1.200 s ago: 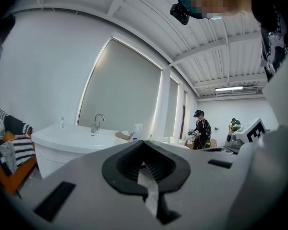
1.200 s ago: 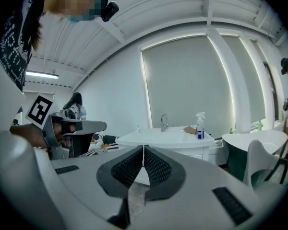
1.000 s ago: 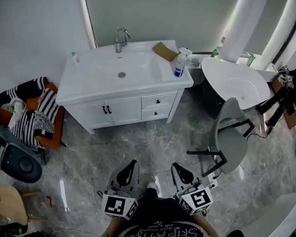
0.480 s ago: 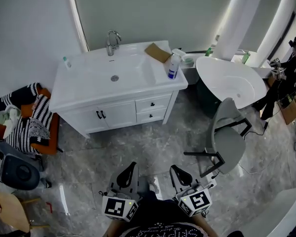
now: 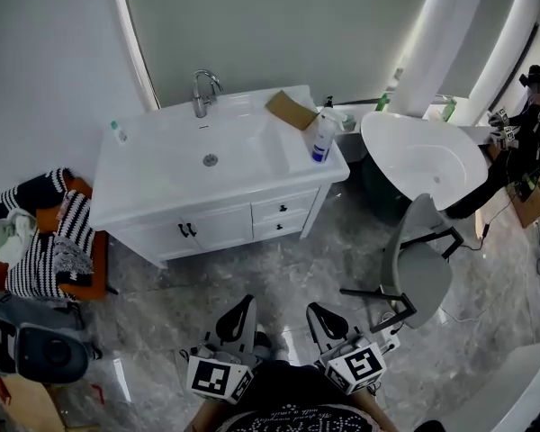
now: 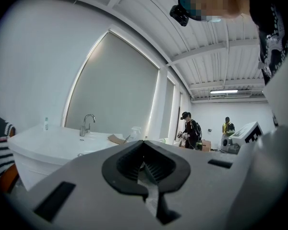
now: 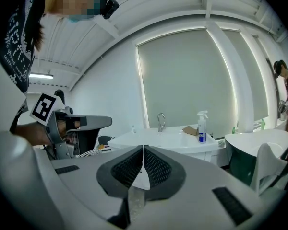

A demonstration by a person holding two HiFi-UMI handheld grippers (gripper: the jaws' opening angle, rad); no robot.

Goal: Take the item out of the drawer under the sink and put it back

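Observation:
A white sink cabinet (image 5: 218,174) stands against the far wall, with a chrome tap (image 5: 201,91) and two small drawers (image 5: 283,217) at its right front, both pushed in. The item inside is hidden. My left gripper (image 5: 245,304) and right gripper (image 5: 315,314) hang close to my body at the bottom of the head view, well short of the cabinet. Both are shut with nothing between the jaws. The left gripper view shows the sink (image 6: 53,143) far off to the left. In the right gripper view the sink (image 7: 168,139) lies straight ahead.
A spray bottle (image 5: 322,139) and a brown cardboard piece (image 5: 291,110) sit on the counter's right end. A grey chair (image 5: 420,264) and a white tub (image 5: 425,160) stand to the right. Striped cloth on an orange seat (image 5: 49,246) lies left. A person (image 5: 525,124) stands far right.
The head view has shifted a little, so the cabinet sits slightly lower and further left in view than before. Both grippers stay shut at the same place.

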